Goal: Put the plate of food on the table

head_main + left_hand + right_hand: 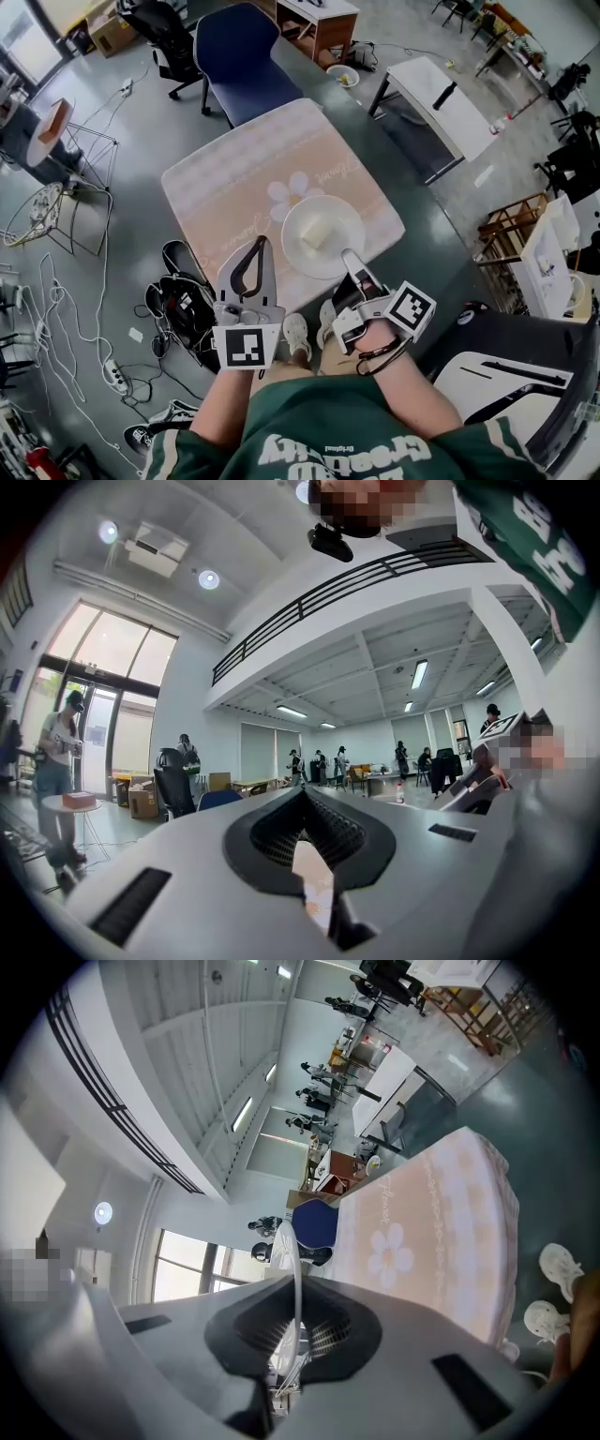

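A white plate (302, 214) carrying a pale block of food (317, 233) hovers at the near edge of the table (225, 178), which has a pink flowered cloth. My right gripper (349, 255) is shut on the plate's near rim. In the right gripper view the plate (286, 1260) shows edge-on between the jaws, with the table (441, 1232) beyond it. Whether the plate rests on the cloth I cannot tell. My left gripper (263, 246) sits just left of the plate at the table's near edge, shut and empty; in its own view the left gripper (302, 794) has its tips together.
A blue chair (239, 56) stands at the table's far side, a black office chair (164, 33) behind it. A white bench (441, 98) is at the upper right. Shoes and cables (183, 300) lie on the floor to the left. A wooden rack (511, 230) stands to the right.
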Tool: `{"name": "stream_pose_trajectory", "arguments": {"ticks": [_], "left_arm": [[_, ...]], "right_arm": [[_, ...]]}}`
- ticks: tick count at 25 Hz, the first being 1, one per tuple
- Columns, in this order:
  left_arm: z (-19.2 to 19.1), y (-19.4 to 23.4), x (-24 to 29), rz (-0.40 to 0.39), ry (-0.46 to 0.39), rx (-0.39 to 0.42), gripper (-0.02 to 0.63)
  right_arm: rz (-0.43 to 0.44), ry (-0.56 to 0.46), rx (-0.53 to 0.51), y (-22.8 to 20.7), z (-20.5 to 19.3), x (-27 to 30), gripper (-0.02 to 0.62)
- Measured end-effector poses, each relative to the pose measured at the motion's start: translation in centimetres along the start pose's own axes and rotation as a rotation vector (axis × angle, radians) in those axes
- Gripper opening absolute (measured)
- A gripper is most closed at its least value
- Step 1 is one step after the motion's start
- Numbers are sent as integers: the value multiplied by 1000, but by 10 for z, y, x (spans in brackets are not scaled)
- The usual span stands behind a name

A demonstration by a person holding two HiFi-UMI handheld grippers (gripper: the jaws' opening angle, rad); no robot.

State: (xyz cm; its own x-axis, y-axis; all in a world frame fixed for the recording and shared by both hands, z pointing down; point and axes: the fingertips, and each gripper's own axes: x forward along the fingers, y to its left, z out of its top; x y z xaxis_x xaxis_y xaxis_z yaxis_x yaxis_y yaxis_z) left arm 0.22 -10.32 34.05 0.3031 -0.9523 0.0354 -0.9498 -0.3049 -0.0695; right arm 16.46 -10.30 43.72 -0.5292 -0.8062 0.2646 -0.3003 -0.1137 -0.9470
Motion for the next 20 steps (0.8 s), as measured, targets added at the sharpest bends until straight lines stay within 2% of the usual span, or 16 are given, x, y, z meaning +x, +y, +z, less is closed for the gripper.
{"name": "stream_pose_trajectory", "arguments": {"ticks": [5,10,20], "left_arm": [[-2,14,12,45,10,4,9],[-7,36,25,125,16,-7,9],[-20,90,42,360,71,-2,9]], "right_arm": [[16,56,-11,8,0,28,23],[32,135,-25,12,-2,66,23],[34,398,-25,11,-35,154,23]]}}
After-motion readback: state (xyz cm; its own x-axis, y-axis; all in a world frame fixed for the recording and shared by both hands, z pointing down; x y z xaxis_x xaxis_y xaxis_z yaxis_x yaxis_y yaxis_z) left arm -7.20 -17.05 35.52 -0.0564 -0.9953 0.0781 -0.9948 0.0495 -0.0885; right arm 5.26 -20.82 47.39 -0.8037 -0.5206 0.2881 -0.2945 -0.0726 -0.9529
